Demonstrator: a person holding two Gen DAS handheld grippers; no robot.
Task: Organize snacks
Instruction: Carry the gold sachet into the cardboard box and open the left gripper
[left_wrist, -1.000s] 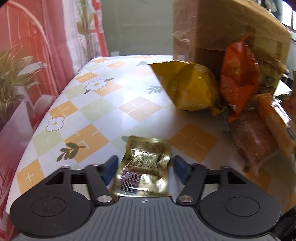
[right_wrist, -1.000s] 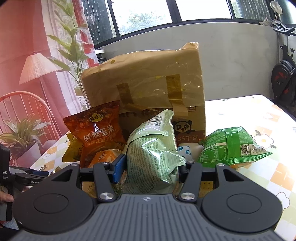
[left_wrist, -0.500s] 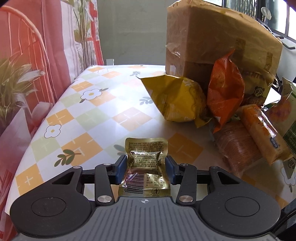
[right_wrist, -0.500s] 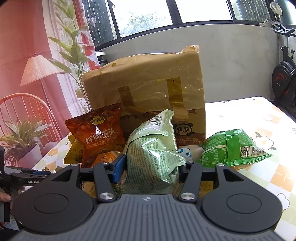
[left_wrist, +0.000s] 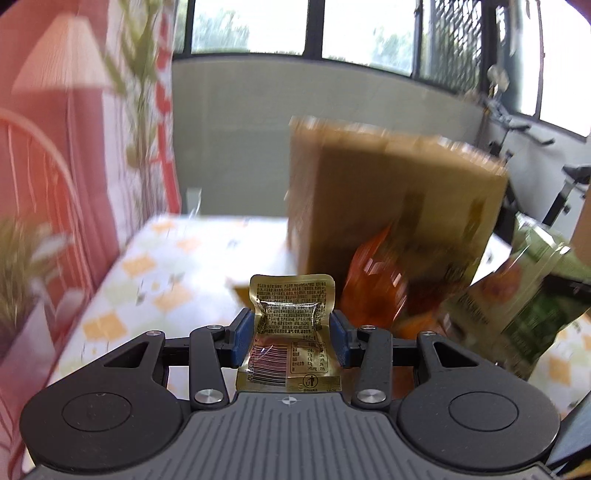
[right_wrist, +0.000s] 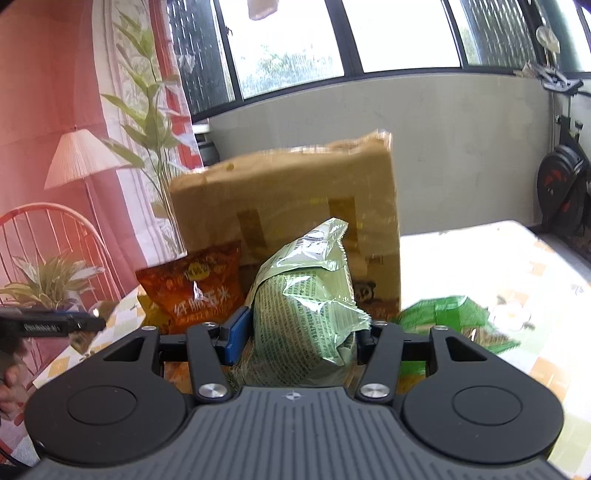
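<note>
My left gripper (left_wrist: 291, 334) is shut on a small gold foil snack packet (left_wrist: 291, 325) and holds it upright above the table, left of the snack pile. My right gripper (right_wrist: 301, 332) is shut on a pale green snack bag (right_wrist: 304, 314) and holds it up in front of the cardboard box (right_wrist: 295, 206). That green bag also shows at the right of the left wrist view (left_wrist: 524, 302). An orange-red snack bag (right_wrist: 195, 291) leans against the box, also seen blurred in the left wrist view (left_wrist: 380, 284). A bright green bag (right_wrist: 447, 317) lies on the table to the right.
The table has a checked floral cloth (left_wrist: 162, 280). The tall box stands mid-table (left_wrist: 391, 206). A red chair (right_wrist: 48, 236), a lamp and plants stand to the left. An exercise bike (right_wrist: 565, 184) is at the far right. The left gripper shows at the left edge (right_wrist: 51, 325).
My left gripper closed on the gold packet and lifted it off the table, tilting upward. My right gripper rose a little with the green bag still held.
</note>
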